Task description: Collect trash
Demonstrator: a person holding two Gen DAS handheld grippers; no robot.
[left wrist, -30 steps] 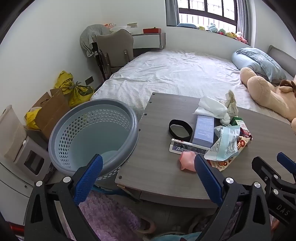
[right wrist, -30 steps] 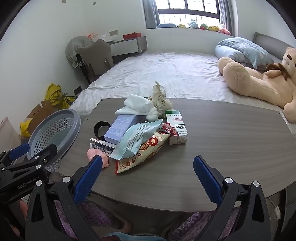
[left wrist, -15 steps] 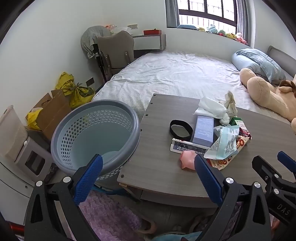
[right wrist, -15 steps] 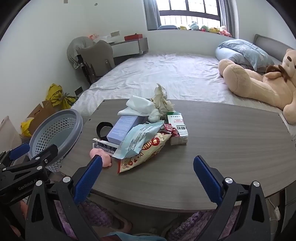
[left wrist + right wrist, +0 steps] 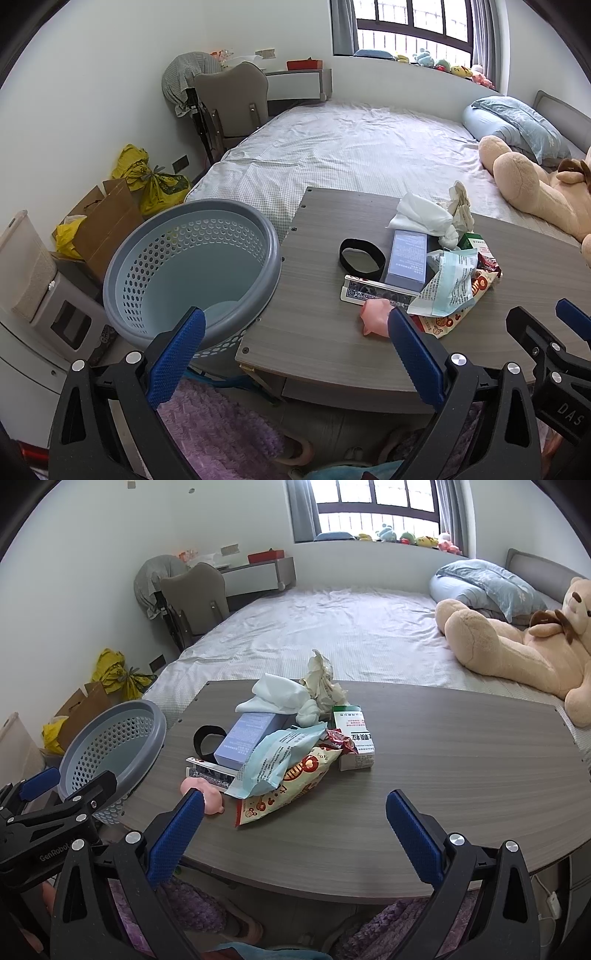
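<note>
Each gripper is a black plastic frame. The left gripper point(image 5: 293, 354), at the bottom of its own view, has two long fingers point(image 5: 176, 355) faced with textured blue pads, with round silver screws at the joints. The right gripper point(image 5: 293, 834) is built the same; seen at lower right of the left view, it carries white letters "DAS". The left one reads "GenRobot" at lower left of the right view.
</note>
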